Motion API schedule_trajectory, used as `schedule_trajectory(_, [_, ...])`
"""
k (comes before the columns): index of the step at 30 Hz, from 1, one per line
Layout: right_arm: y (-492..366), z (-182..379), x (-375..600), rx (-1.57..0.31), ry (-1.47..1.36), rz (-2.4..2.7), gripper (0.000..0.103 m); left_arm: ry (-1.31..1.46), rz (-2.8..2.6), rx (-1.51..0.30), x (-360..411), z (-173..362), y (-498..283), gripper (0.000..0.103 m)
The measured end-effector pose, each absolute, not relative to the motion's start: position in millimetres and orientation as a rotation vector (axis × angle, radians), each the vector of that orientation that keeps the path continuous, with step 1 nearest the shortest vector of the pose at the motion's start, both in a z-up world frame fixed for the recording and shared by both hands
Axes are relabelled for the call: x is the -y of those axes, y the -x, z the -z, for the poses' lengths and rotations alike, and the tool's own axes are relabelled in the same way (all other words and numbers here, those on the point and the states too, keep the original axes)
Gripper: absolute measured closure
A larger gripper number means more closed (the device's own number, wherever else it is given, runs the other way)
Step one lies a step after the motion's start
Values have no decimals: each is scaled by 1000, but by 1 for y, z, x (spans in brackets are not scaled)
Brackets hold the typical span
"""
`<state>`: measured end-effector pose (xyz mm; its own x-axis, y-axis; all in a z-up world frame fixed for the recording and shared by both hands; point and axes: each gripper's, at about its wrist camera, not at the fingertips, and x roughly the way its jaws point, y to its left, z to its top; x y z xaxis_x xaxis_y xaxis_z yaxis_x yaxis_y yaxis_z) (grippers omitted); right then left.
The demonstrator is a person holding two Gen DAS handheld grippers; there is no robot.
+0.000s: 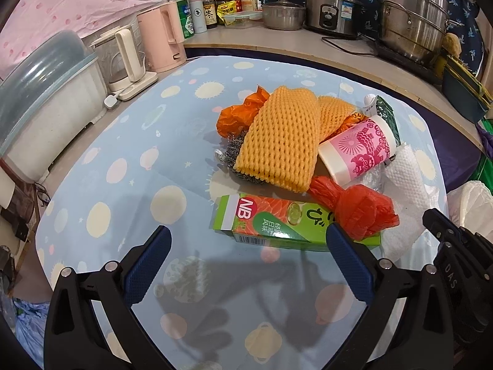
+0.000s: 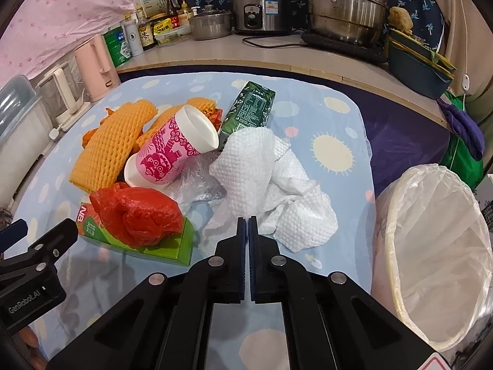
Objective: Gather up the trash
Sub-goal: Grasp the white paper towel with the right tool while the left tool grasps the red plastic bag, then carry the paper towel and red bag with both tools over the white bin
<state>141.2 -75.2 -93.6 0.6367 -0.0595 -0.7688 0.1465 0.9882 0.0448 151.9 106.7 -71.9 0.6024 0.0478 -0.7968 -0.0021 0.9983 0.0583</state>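
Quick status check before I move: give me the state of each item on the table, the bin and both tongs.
Left tongs: open, empty.
Right tongs: shut, empty, tips over the paper towel.
Paper towel: crumpled.
Pink paper cup: lying on its side.
Red plastic bag: knotted, resting on the green box.
Green box: lying flat.
Orange foam net: folded over the pile.
Dark green carton: tilted against the pile.
Trash bin: lined, nothing visible inside.

Surface: blue cloth, pale dots and suns.
Left edge: clear kettle beside pink kettle; domed dish rack nearer.
Back counter: sauce bottles, lidded pot, rice cooker, stacked steamer pots.
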Motion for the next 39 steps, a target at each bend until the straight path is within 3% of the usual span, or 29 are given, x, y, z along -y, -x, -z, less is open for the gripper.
schedule_trajectory(21, [-88,28,111,-724,-163,159,101,-12,123,-934,-54,74,-166,9])
schedule_trajectory(23, [-86,28,113,-723,-167,165,101,-1,141,-945,-51,77,-170,25])
schedule_trajectory(27, [-82,28,117,-726,-175,172,101,5,165,-973,-47,80,-173,46])
schedule_trajectory(30, [-79,28,118,-727,-180,173,101,-12,177,-973,-45,80,-170,71])
schedule_trajectory(32, [-76,26,120,-722,-182,172,101,-12,180,-969,-45,77,-167,82])
schedule_trajectory(39, [-61,6,125,-671,-196,171,101,-1,192,-948,-49,60,-150,89])
